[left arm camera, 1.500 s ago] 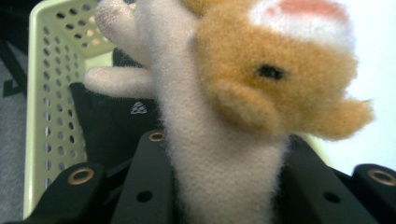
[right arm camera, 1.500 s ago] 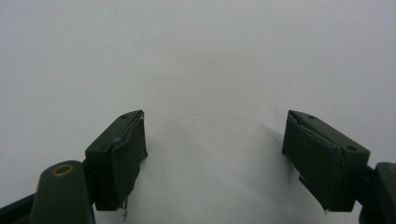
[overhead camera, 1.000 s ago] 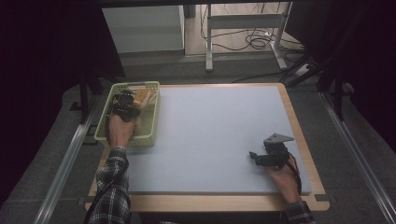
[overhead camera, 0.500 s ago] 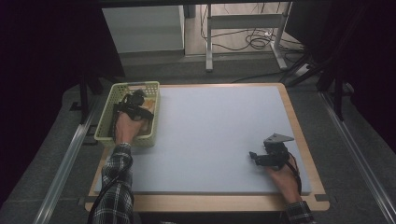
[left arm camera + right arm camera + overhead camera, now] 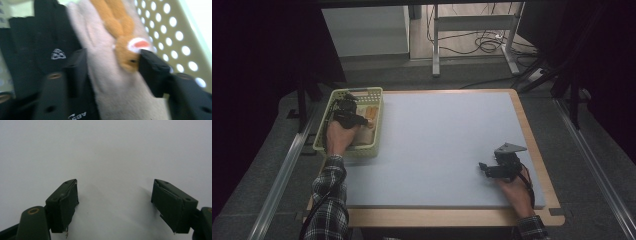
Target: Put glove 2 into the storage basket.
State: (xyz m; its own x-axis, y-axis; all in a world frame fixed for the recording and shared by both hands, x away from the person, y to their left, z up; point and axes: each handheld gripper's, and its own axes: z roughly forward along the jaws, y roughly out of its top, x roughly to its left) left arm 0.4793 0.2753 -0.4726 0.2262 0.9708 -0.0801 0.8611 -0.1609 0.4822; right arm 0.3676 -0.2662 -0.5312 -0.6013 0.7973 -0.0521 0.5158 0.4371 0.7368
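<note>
Shifted toward the basket's right wall since half a second ago, left tool [image 5: 362, 120] now reaching over the contents; right tool unmoved. Wide pale blue-grey mat on a wooden desk [image 5: 532, 145], bare across its middle. Pale green perforated basket [image 5: 339, 150] at the mat's left edge, holding dark fabric [image 5: 32, 45] at the left gripper view's left and a beige fleece item [image 5: 110, 82] with an orange plush shape [image 5: 117, 22] lying on it. Left hand [image 5: 338, 137] inside the basket, left tool spread, one jaw on each side of the beige fleece and the orange shape's white-and-red end [image 5: 138, 45]; actual pinch impossible to confirm through blur. Right tool [image 5: 486, 167] near the desk's front right, held by the right hand [image 5: 512, 192], jaws spread wide over bare mat.
</note>
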